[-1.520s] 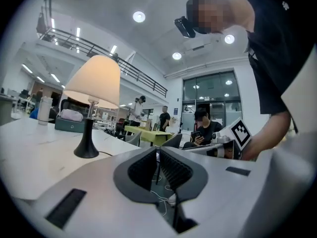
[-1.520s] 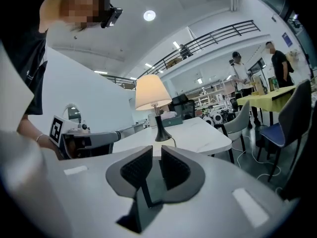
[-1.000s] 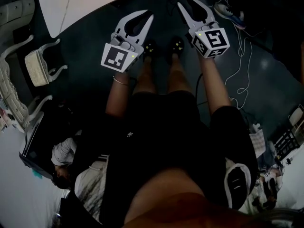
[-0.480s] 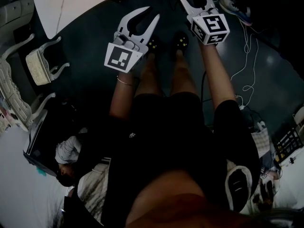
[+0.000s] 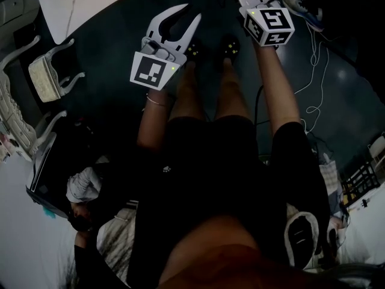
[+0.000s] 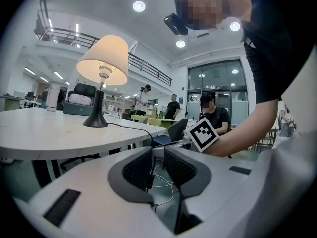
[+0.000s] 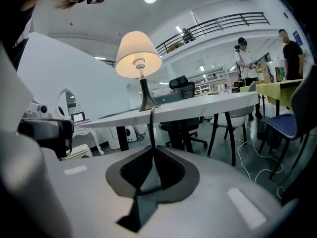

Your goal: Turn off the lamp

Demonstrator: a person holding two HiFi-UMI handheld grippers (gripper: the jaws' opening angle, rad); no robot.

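The lamp [image 6: 101,78] stands lit on the white table [image 6: 44,133], cream shade over a black stem and base. In the right gripper view the lamp [image 7: 139,63] is straight ahead, and its black cord [image 7: 151,125] hangs over the table edge [image 7: 198,108] into my right gripper [image 7: 153,148]. Those jaws have just been closing and now pinch the cord between their tips. My left gripper [image 6: 157,157] is held lower, to the lamp's right, narrowly open with nothing between its pads. In the head view the left gripper [image 5: 189,14] is above the person's knees and the right gripper's marker cube [image 5: 269,26] is at the top edge.
A white ornate chair [image 5: 48,77] stands left of the person. Loose white cables [image 5: 313,71] lie on the dark floor at right. Chairs [image 7: 292,118] and table legs [image 7: 229,133] stand beyond the table. A seated person [image 6: 214,118] and standing people are in the background.
In the head view both grippers have shifted toward the top of the picture. The right gripper's fingertips are now cut off by the top edge.
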